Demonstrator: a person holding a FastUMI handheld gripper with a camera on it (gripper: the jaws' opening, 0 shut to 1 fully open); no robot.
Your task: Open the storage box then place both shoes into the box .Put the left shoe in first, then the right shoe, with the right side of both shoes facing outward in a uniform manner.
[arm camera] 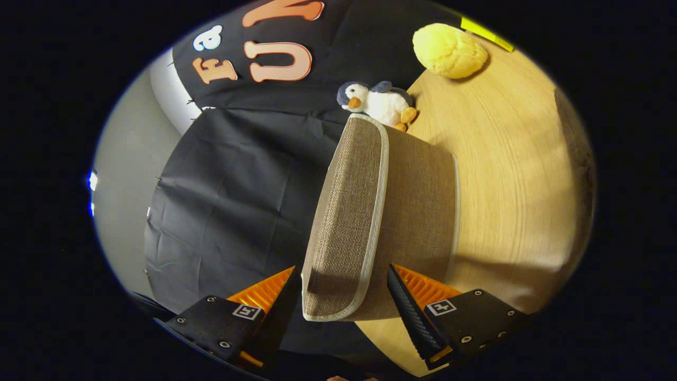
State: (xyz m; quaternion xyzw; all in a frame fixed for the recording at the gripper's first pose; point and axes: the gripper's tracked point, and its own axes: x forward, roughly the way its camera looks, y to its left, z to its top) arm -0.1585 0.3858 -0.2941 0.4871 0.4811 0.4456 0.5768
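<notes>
Gripper point(344, 296) fingers apart, straddling beige woven-fabric storage box lid point(346, 222) w/ pale piping; clamp lid edge squarely, then lift back off box.

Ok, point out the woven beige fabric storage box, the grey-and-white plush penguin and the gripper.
woven beige fabric storage box point(349, 222), gripper view, its textured lid face
grey-and-white plush penguin point(382, 106), gripper view, its white belly
gripper point(342, 288), gripper view, midway between fingertips, which straddle the box's near end

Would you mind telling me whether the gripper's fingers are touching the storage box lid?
Cannot tell. In the gripper view the gripper has its fingers on either side of the fabric lid of the storage box, very near its edges, but neither contact nor a gap shows plainly.
</notes>
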